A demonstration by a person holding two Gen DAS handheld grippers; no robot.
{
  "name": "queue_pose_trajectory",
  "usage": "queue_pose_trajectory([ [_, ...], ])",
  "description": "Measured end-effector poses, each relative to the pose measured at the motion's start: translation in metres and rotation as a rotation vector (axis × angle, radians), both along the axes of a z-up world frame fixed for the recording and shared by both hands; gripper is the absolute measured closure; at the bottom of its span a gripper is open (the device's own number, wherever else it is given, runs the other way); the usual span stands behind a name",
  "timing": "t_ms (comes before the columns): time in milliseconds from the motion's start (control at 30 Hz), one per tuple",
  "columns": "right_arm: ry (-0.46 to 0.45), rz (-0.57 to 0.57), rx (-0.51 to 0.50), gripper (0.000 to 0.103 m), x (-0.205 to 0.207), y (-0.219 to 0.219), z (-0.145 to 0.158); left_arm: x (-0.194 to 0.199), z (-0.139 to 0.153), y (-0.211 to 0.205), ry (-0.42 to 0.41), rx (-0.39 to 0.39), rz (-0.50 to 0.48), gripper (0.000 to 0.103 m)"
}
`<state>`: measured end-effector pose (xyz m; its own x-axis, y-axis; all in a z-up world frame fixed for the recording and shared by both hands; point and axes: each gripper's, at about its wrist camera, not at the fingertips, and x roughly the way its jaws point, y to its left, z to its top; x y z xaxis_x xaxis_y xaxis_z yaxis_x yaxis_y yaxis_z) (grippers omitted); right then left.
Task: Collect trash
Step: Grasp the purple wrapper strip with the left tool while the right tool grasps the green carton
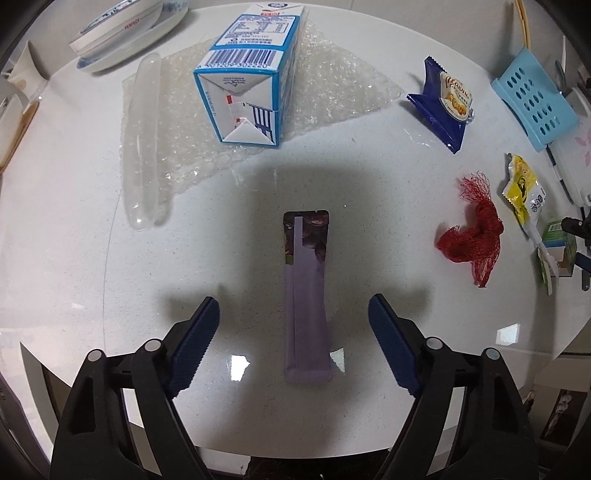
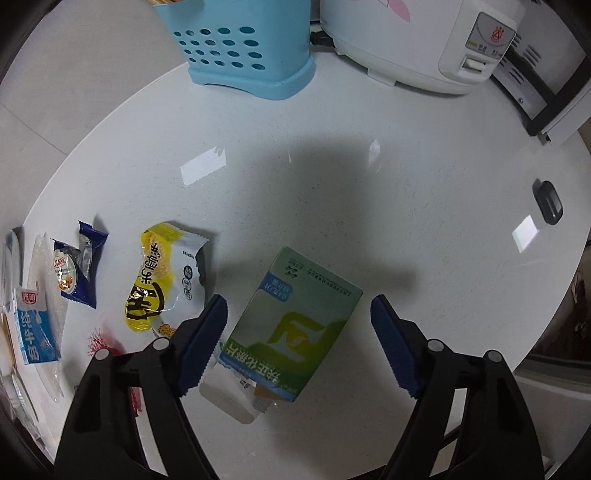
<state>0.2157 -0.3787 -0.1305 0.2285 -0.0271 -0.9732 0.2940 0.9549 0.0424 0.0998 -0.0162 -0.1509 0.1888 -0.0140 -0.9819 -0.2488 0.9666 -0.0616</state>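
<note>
A long purple sachet (image 1: 308, 325) lies flat on the white round table (image 1: 74, 240), between the fingers of my left gripper (image 1: 295, 302). That gripper is open and its pads stand clear of the sachet on both sides. A green and white carton box (image 2: 295, 325) with a torn end lies between the fingers of my right gripper (image 2: 299, 301), which is open too. Its left finger (image 2: 207, 328) is close to the box's edge, and the right finger is well apart from it. Both grippers point steeply down at the table.
A blue milk carton (image 1: 247, 74) lies on bubble wrap (image 1: 332, 92) beside a clear plastic tube (image 1: 142, 140). A blue biscuit wrapper (image 1: 443, 103), red net (image 1: 472, 236) and yellow wrapper (image 2: 159, 280) lie about. A blue basket (image 2: 243, 48), rice cooker (image 2: 417, 40) and dishes (image 1: 122, 33) stand behind.
</note>
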Motion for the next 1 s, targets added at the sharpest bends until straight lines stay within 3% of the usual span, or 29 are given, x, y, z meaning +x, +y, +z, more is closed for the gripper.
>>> queue_pose_trajectory([
  [133,0.018,-0.007,-0.005,0.036,0.003,0.002,-0.005,0.000,-0.004,-0.004,0.018,0.025,-0.006,0.035],
  [233,0.024,-0.018,-0.007,0.041,0.003,0.001,-0.006,-0.001,-0.001,-0.005,0.027,0.044,-0.005,0.050],
  [300,0.027,-0.021,-0.012,0.044,0.004,0.000,-0.006,0.000,0.000,-0.008,0.035,0.047,0.001,0.070],
  [367,0.027,-0.022,-0.026,0.046,0.004,0.000,-0.004,0.000,0.002,-0.009,0.039,0.032,-0.003,0.084],
  [767,-0.025,0.048,-0.176,0.046,-0.005,0.012,0.024,-0.015,0.024,-0.014,-0.023,0.023,-0.022,0.088],
  [1000,-0.060,0.058,-0.205,0.046,-0.019,0.006,0.034,-0.026,0.041,-0.016,-0.061,0.013,-0.028,0.088],
])
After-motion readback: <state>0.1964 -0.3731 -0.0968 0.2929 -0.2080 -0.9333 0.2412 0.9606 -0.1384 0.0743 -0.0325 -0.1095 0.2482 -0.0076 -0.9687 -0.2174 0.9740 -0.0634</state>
